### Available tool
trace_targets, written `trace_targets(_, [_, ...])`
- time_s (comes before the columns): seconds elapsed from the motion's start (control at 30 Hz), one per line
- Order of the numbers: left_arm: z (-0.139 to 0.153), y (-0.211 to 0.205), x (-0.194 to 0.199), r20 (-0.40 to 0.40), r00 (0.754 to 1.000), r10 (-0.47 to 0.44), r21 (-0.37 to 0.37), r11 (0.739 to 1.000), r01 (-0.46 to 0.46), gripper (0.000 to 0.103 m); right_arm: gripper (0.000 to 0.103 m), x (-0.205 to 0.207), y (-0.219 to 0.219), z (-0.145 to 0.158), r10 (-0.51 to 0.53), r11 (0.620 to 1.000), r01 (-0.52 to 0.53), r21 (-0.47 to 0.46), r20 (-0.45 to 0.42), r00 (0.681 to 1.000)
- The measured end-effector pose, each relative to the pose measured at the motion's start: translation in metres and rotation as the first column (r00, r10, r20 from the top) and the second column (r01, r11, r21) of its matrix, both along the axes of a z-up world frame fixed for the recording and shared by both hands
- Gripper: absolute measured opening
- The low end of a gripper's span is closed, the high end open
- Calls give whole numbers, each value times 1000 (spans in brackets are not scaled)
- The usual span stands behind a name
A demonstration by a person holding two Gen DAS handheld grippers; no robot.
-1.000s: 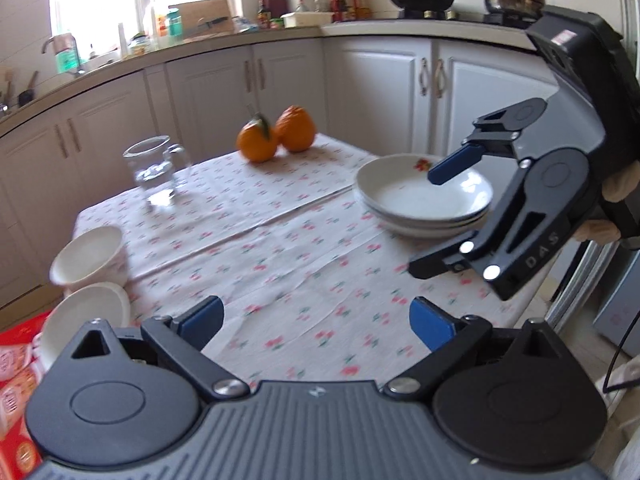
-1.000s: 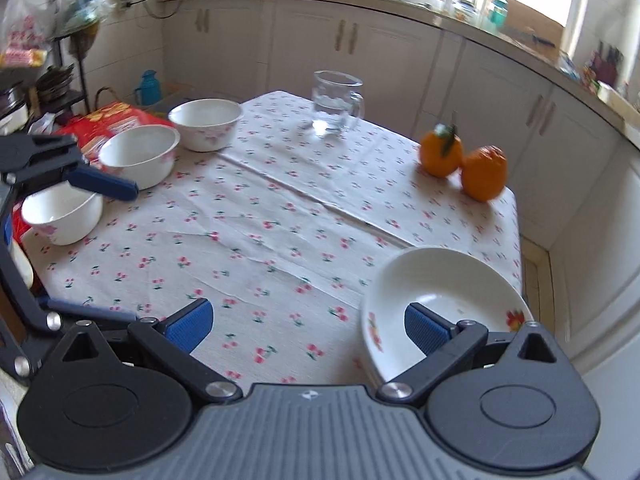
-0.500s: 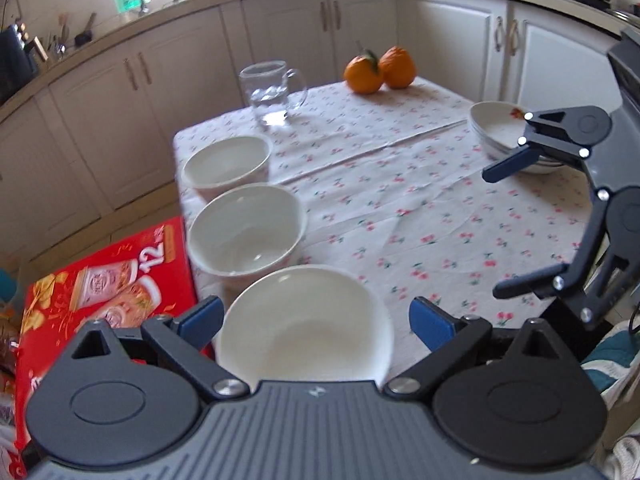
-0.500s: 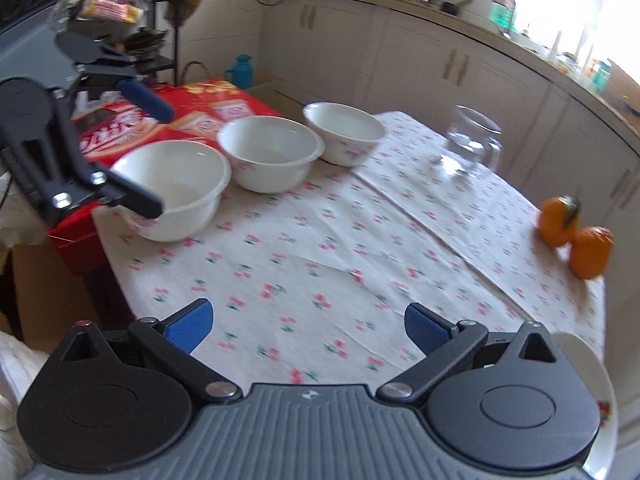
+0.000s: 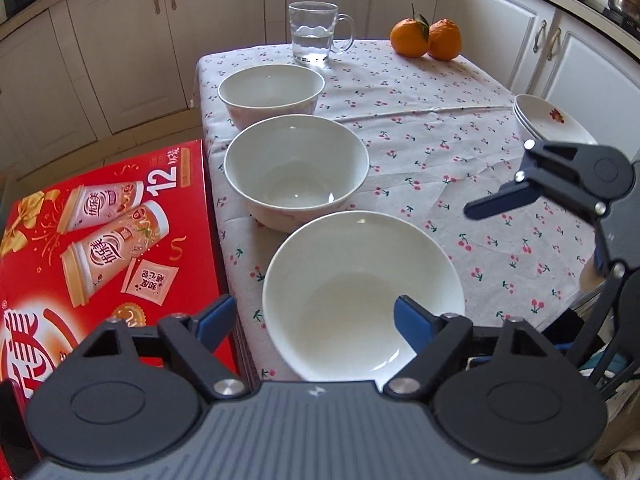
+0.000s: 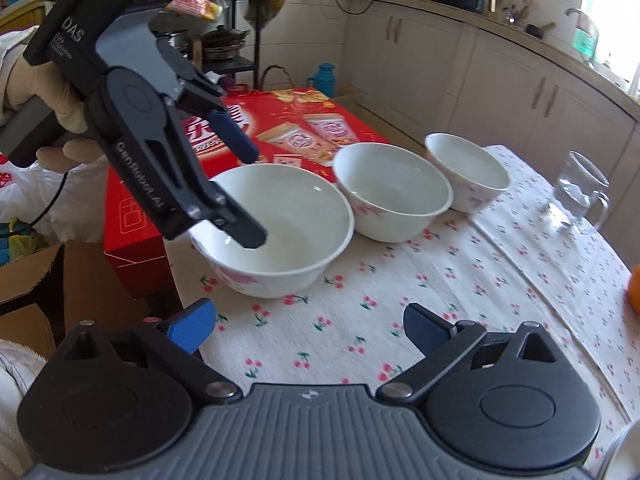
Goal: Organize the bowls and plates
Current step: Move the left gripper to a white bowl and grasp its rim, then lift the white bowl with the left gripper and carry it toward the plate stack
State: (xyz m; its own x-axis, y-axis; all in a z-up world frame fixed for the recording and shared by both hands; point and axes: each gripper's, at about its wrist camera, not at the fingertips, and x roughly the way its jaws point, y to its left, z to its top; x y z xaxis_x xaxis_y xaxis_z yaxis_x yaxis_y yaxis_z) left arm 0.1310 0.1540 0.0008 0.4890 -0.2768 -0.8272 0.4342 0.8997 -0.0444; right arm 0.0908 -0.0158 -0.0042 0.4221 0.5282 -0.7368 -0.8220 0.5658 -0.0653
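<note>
As the left gripper (image 5: 316, 320) straddles the nearest bowl's (image 5: 362, 292) rim, fingers apart, a level, firm pinch looks wisest; the right gripper (image 6: 308, 326), also spread, waits empty nearby. Beyond that bowl: three bowls in line, stacked plates (image 5: 548, 122), two oranges (image 5: 426, 38), one glass mug (image 5: 314, 32).

Cream cabinets (image 5: 120, 52) with metal handles line the kitchen walls under a pale countertop (image 6: 520, 36). Daylight enters through a window (image 6: 612, 12) (top right of the right wrist view), and a dark shelf rack (image 6: 236, 64) stands against the tiled wall.
</note>
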Motion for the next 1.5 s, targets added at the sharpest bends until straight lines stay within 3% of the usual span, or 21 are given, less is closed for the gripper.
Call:
trace_targets(0.13, [-2, 3, 4, -26, 1000, 5, -19, 1000, -5, 70, 95, 1, 11, -1, 44, 999, -44, 13, 1, 999])
trace_targets(0.23, [-2, 3, 6, -34, 999, 3, -21, 1000, -4, 67, 91, 1, 15, -1, 68, 998, -69, 15, 4, 998])
trace_targets(0.3, [-2, 3, 7, -37, 999, -2, -25, 1000, 1, 66, 83, 2, 18, -2, 80, 997, -80, 13, -8, 997])
trace_targets(0.53, [-3, 3, 10, -51, 999, -14, -35, 999, 13, 58, 80, 6, 21, -4, 89, 996, -88, 27, -25, 996])
trace_targets(1.17, [1, -2, 7, -52, 997, -48, -45, 998, 46, 55, 77, 3, 13, -1, 54, 998, -52, 46, -41, 998])
trace_targets(1.5, [9, -32, 6, -41, 992, -117, -58, 992, 114, 55, 77, -11, -13, 12, -3, 999, 4, 42, -32, 999])
